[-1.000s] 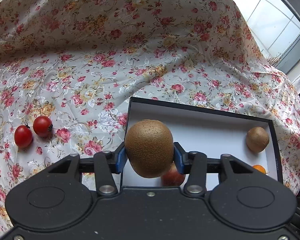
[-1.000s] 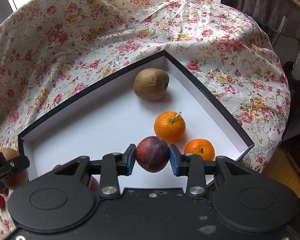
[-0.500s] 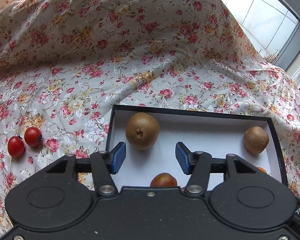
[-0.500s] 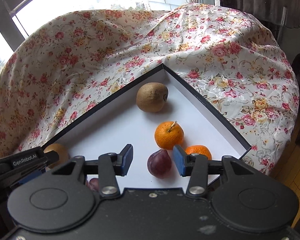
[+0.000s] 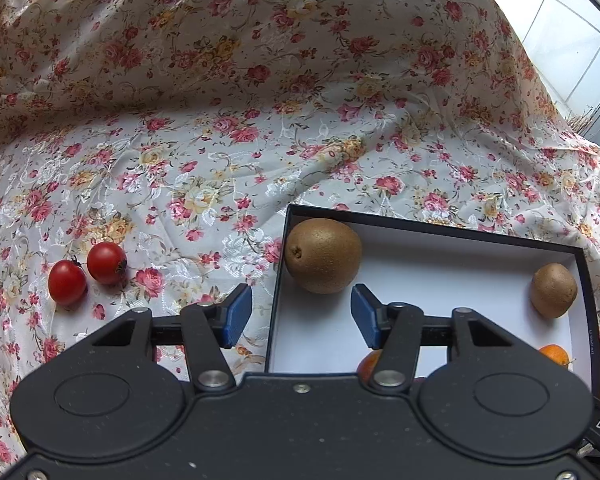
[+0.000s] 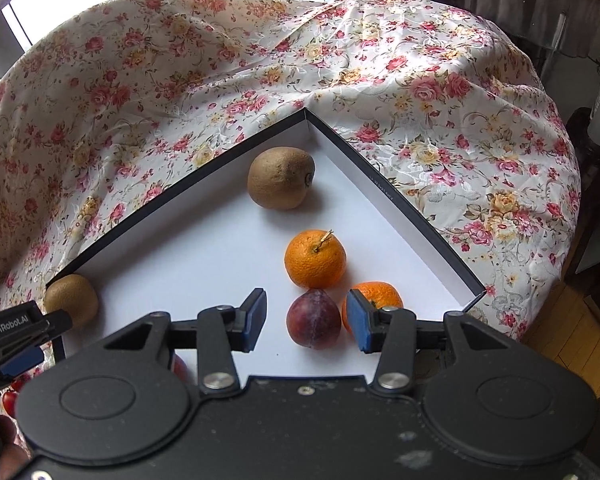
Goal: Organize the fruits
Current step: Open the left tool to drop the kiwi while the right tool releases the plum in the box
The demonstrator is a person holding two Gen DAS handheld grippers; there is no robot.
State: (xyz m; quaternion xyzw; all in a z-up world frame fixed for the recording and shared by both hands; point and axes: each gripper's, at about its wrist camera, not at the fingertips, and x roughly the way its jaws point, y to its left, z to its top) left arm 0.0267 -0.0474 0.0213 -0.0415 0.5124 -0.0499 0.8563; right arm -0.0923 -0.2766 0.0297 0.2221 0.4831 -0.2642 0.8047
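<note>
Two cherry tomatoes (image 5: pixel 86 272) lie touching each other on the floral tablecloth (image 5: pixel 260 100), far left of the box and the last fruit seen outside it. They sit to the left of and just beyond the left gripper (image 5: pixel 301 316), which hangs released and empty over the box's left wall. The pair lines up roughly left to right, so a reach for either one would likely crowd the other. Nothing stands between gripper and tomatoes but bare cloth.

Inside the black-rimmed box (image 5: pixel 432 229), a large kiwi (image 5: pixel 323 255) rests in the far left corner, just beyond the left gripper's spread pads (image 5: pixel 238 316) and apart from them. A second kiwi (image 6: pixel 281 178) sits toward the far right corner. Nearer lie a stemmed orange (image 6: pixel 315 259), a plum (image 6: pixel 314 319) and a smaller orange (image 6: pixel 374 300), the three clustered close together.

The right gripper (image 6: pixel 306 320) is let go as well; the plum rests on the box floor between its parted jaws, clear of both pads. By this judgement the left hand is the nearer for the tomatoes.
</note>
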